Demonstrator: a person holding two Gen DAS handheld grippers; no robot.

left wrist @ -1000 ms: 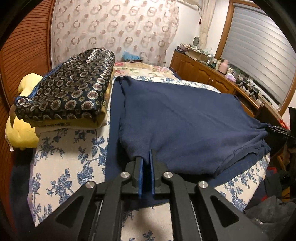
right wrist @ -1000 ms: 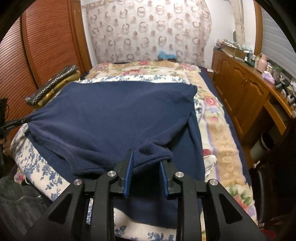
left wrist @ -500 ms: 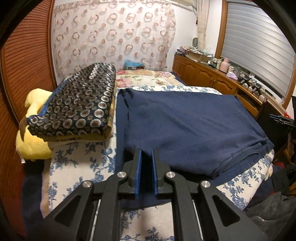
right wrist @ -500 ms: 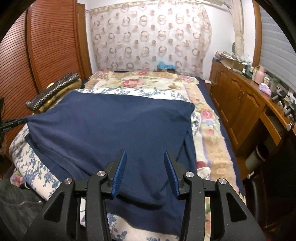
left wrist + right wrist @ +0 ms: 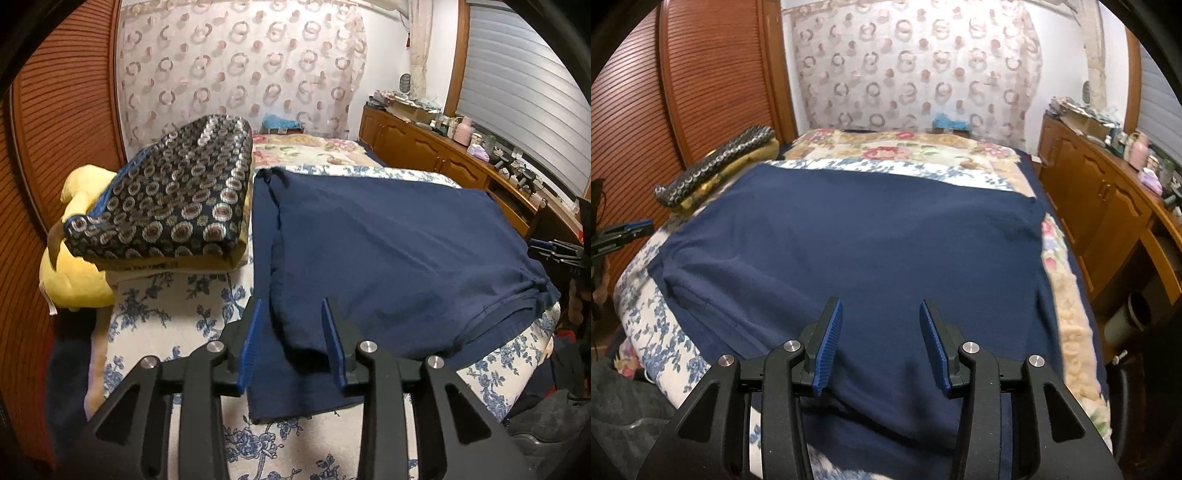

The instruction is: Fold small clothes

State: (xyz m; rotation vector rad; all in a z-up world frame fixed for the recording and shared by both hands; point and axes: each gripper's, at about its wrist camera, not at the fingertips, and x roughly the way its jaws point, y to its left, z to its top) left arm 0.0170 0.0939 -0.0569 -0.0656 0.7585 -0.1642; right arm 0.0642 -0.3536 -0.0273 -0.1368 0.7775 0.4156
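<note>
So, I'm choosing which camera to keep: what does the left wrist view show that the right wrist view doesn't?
Left wrist only: a yellow plush under the patterned folded blanket, and the left gripper astride the cloth's edge.

Right wrist only: the right gripper, open over flat cloth.

Both: the navy garment spread on the floral bed.

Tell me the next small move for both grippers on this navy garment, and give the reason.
Probably back both off the near edge. The left gripper, jaws just opened, straddles the folded corner of the navy garment without pinching it; the right gripper stands open above flat cloth. This fold looks laid, so new grip points likely come next.
</note>
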